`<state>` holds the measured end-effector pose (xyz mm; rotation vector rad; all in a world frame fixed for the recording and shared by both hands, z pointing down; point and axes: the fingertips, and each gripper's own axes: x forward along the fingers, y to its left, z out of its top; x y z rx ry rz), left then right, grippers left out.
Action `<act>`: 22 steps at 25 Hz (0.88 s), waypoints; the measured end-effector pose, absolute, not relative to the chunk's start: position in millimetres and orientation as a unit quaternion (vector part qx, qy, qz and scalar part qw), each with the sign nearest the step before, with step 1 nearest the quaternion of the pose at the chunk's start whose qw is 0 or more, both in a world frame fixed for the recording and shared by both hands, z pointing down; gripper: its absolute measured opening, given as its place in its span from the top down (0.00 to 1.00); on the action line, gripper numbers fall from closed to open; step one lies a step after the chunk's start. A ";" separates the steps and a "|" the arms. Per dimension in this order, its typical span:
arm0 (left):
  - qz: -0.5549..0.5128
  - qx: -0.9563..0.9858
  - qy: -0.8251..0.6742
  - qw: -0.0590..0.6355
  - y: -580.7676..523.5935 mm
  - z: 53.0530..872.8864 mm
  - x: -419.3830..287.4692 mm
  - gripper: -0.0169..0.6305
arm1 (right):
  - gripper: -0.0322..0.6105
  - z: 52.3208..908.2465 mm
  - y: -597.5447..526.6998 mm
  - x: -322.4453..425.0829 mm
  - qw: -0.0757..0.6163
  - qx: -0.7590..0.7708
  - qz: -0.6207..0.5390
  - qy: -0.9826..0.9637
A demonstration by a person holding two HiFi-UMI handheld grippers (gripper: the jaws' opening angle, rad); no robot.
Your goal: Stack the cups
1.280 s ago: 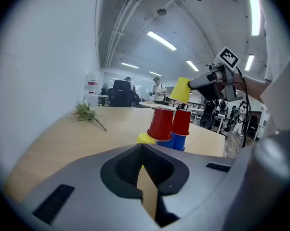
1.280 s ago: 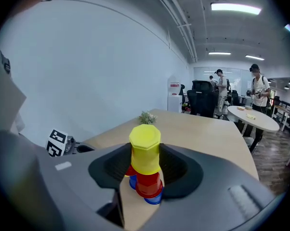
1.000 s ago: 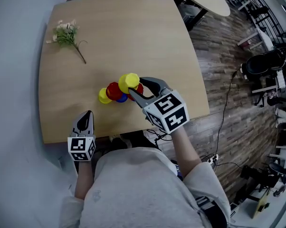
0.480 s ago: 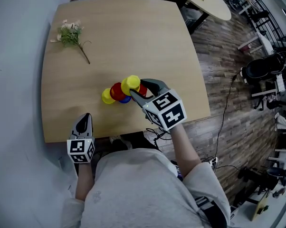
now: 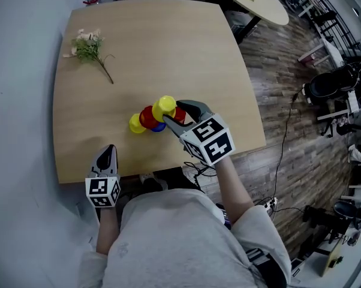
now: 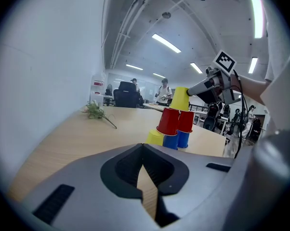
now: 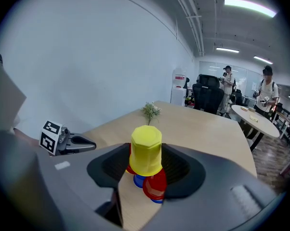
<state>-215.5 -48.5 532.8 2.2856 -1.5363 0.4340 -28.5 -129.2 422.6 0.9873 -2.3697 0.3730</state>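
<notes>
Wood table (image 5: 168,47), plank floor (image 5: 282,101); L gripper (image 5: 110,150) clenched; R gripper (image 5: 173,112) jaws just opening round yellow cup (image 5: 164,105)

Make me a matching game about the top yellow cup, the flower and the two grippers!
Things:
1. top yellow cup
2. flower sprig
3. left gripper
4. right gripper

Descriptions:
A. jaws shut, at the near edge of the table
B. lying alone near the table's far corner
C. jaws open around a cup
D. sitting on the red cups

Pairs: 1-D, 2-B, 3-A, 4-C.

The right gripper's jaws have just been opening, with the top yellow cup between them.
</notes>
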 end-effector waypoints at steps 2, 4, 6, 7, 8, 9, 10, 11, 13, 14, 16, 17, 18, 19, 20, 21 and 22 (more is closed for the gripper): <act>0.154 0.808 -0.541 0.175 -48.2 532.6 -216.8 0.96 | 0.61 420.2 -128.8 -28.2 0.266 0.369 0.137 -0.880; 0.154 0.810 -0.539 0.173 -47.8 532.2 -217.7 0.96 | 0.61 416.2 -127.4 -27.4 0.259 0.373 0.135 -0.881; 0.155 0.812 -0.536 0.170 -47.4 530.8 -218.1 0.96 | 0.61 410.4 -125.0 -24.7 0.248 0.382 0.130 -0.881; 0.155 0.814 -0.535 0.167 -47.3 529.4 -218.1 0.96 | 0.61 407.0 -123.4 -22.2 0.240 0.389 0.127 -0.880; 0.154 0.816 -0.533 0.165 -47.3 527.7 -218.1 0.96 | 0.62 403.6 -121.6 -19.0 0.232 0.397 0.125 -0.879; 0.154 0.818 -0.531 0.162 -47.6 525.8 -218.1 0.96 | 0.67 400.3 -119.6 -15.3 0.222 0.407 0.123 -0.878; 0.153 0.820 -0.529 0.159 -48.0 524.0 -218.2 0.96 | 0.71 397.1 -117.6 -11.1 0.210 0.418 0.122 -0.876; 0.152 0.822 -0.527 0.156 -48.7 522.2 -218.1 0.96 | 0.77 393.9 -115.7 -6.7 0.196 0.430 0.121 -0.873; 0.150 0.826 -0.522 0.150 -50.3 518.5 -217.0 0.96 | 0.89 388.1 -112.3 2.2 0.167 0.454 0.119 -0.867; 0.148 0.829 -0.519 0.148 -51.0 516.5 -216.1 0.96 | 0.93 385.7 -110.4 6.1 0.155 0.464 0.116 -0.865; 0.145 0.833 -0.514 0.141 -52.7 511.0 -213.7 0.96 | 0.93 381.1 -106.0 11.8 0.138 0.479 0.105 -0.861; 0.142 0.836 -0.512 0.138 -53.8 507.6 -212.3 0.96 | 0.93 378.3 -103.8 14.0 0.131 0.486 0.096 -0.859; 0.140 0.838 -0.510 0.134 -55.0 504.0 -210.7 0.96 | 0.93 375.4 -102.0 16.2 0.125 0.494 0.086 -0.856; 0.136 0.840 -0.509 0.131 -56.3 500.4 -208.9 0.96 | 0.93 372.7 -100.4 18.5 0.120 0.502 0.076 -0.853; 0.133 0.842 -0.507 0.128 -57.6 496.8 -207.0 0.96 | 0.93 370.2 -99.1 21.0 0.115 0.510 0.066 -0.850; 0.129 0.844 -0.505 0.125 -58.8 493.2 -205.2 0.96 | 0.93 367.8 -97.8 23.3 0.109 0.519 0.057 -0.846; 0.125 0.846 -0.504 0.121 -59.9 489.4 -203.7 0.96 | 0.93 365.3 -96.4 25.5 0.102 0.525 0.050 -0.843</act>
